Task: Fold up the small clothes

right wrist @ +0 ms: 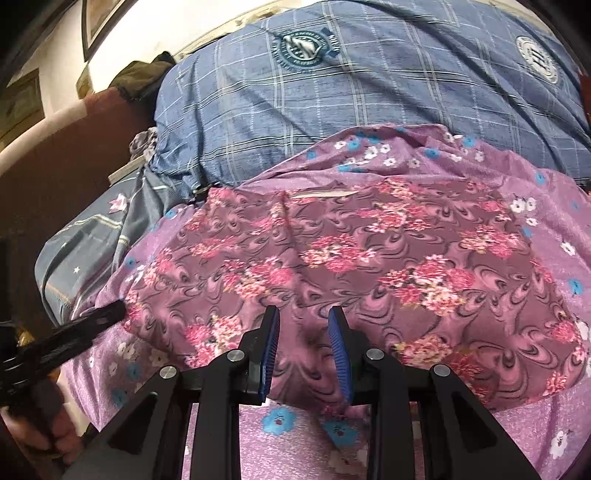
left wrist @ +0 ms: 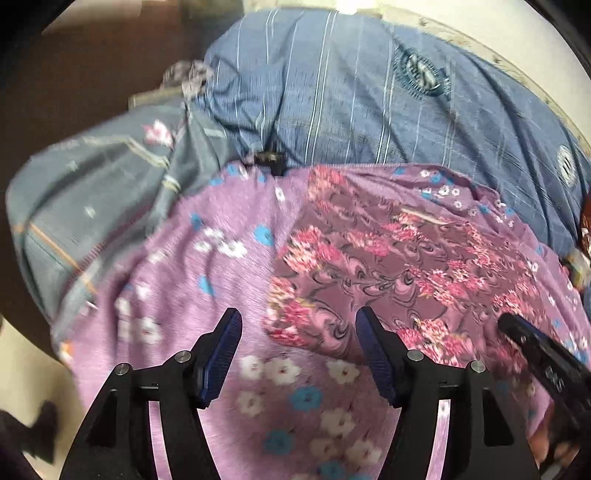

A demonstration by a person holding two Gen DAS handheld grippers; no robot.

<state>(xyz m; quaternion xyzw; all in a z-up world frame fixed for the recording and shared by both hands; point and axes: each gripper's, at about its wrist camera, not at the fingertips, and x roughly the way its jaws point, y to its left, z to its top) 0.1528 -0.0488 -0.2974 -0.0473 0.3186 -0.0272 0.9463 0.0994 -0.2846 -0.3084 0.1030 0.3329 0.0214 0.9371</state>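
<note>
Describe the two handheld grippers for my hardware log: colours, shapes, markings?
Both the left gripper and right gripper are matte black with angular linkage arms, round silver pivot pins, and tapered fingers faced with ribbed blue pads. No cables or sleeves are visible.

Blue plaid pillow (right wrist: 369, 110), lilac bedsheet (right wrist: 295, 443)

Lilac floral bedsheet (right wrist: 388, 439) covers work surface. Blue checked bedding (right wrist: 332, 110) with round emblems piled behind it. Grey-blue patterned cloth (left wrist: 92, 192) bunched at left. Dark brown upholstered furniture (right wrist: 55, 177) beyond left edge. White wall (right wrist: 66, 44) at rear, framed picture (right wrist: 98, 22) hung on it. Pale floor (left wrist: 26, 369) at lower left. Bright daylight on wall.
</note>
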